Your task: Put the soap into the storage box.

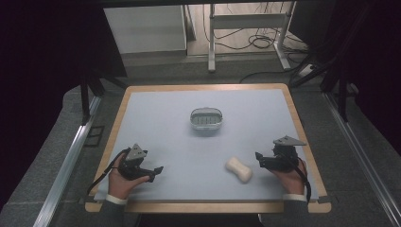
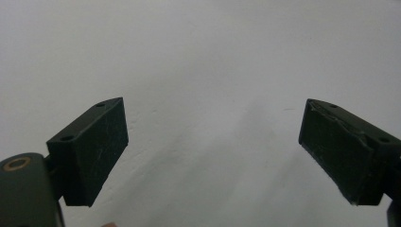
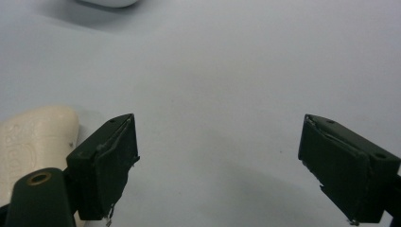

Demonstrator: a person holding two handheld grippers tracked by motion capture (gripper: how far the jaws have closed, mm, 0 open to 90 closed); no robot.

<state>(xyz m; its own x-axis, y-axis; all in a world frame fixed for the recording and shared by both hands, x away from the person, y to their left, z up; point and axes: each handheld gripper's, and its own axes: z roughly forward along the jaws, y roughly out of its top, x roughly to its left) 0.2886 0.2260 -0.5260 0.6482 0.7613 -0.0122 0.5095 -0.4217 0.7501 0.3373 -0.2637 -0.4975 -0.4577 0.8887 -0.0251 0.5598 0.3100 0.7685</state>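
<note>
A cream bar of soap [image 1: 239,170] lies on the pale blue mat [image 1: 179,137] at the front right. A grey oval soap dish [image 1: 206,118] with a slotted floor stands near the mat's middle. My right gripper [image 1: 259,159] rests just right of the soap, open and empty; in the right gripper view [image 3: 215,165] the soap [image 3: 33,142] lies beside the left jaw, outside the gap, and the dish's rim [image 3: 111,2] peeks in at the top. My left gripper [image 1: 158,171] is held low at the front left, open with bare mat between its jaws [image 2: 213,151].
The mat covers a wooden table [image 1: 208,206] with a raised light-wood rim. Beyond the far edge stand a white cabinet [image 1: 146,29], a desk frame [image 1: 248,33] and loose cables [image 1: 260,42] on the floor. Metal rails [image 1: 71,156] run along both sides.
</note>
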